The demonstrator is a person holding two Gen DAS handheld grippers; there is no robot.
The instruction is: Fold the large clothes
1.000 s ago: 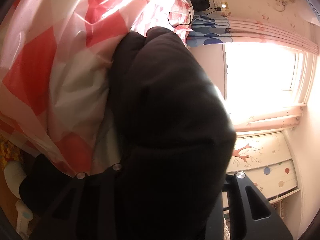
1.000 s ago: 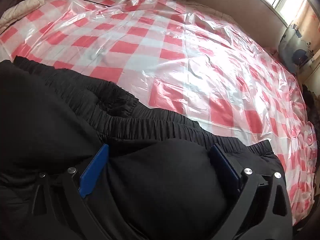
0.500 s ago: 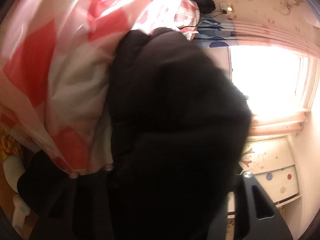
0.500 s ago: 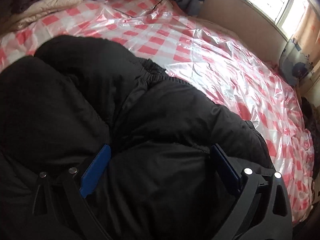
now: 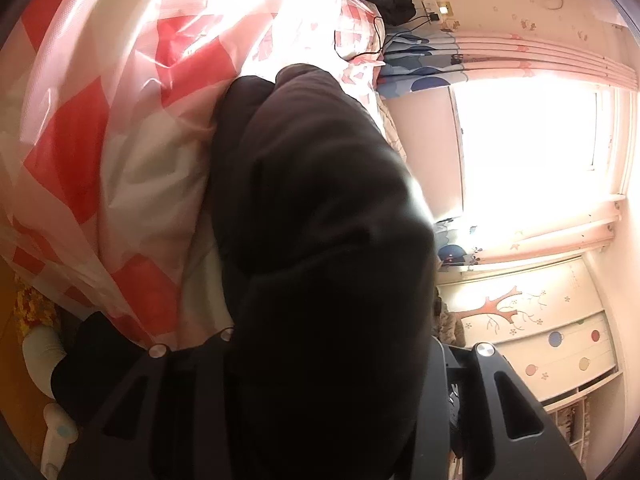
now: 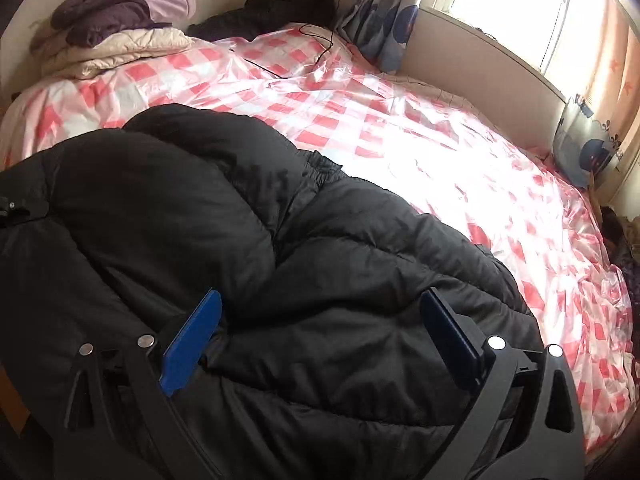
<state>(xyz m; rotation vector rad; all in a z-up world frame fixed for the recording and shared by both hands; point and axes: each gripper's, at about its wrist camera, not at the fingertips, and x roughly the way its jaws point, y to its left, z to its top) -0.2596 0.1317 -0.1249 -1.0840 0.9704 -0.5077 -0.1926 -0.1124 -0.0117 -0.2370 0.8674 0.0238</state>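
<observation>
A black puffy jacket (image 6: pixel 328 264) lies bunched in a mound on the red-and-white checked bed cover (image 6: pixel 460 160). My right gripper (image 6: pixel 320 344) hangs over its near part with the fingers wide apart. Both blue pads (image 6: pixel 192 340) show bare faces, and fabric bulges up between them without being pinched. In the left wrist view the black jacket (image 5: pixel 320 220) fills the middle and swells out between the fingers of my left gripper (image 5: pixel 332 360). Those jaws are closing on it, and the fabric hides both fingertips.
Folded quilts and purple clothes (image 6: pixel 120 24) are piled at the bed's far left corner. A dark garment (image 6: pixel 280 8) and a black cable (image 6: pixel 316 52) lie by the headboard. The window wall (image 6: pixel 480 52) runs along the right. A painted cabinet (image 5: pixel 552 328) stands beyond the left gripper.
The right view has pulled back and upward. The jacket's gathered hem, close to the pads before, now lies far ahead and more bed shows. The left view is almost unchanged.
</observation>
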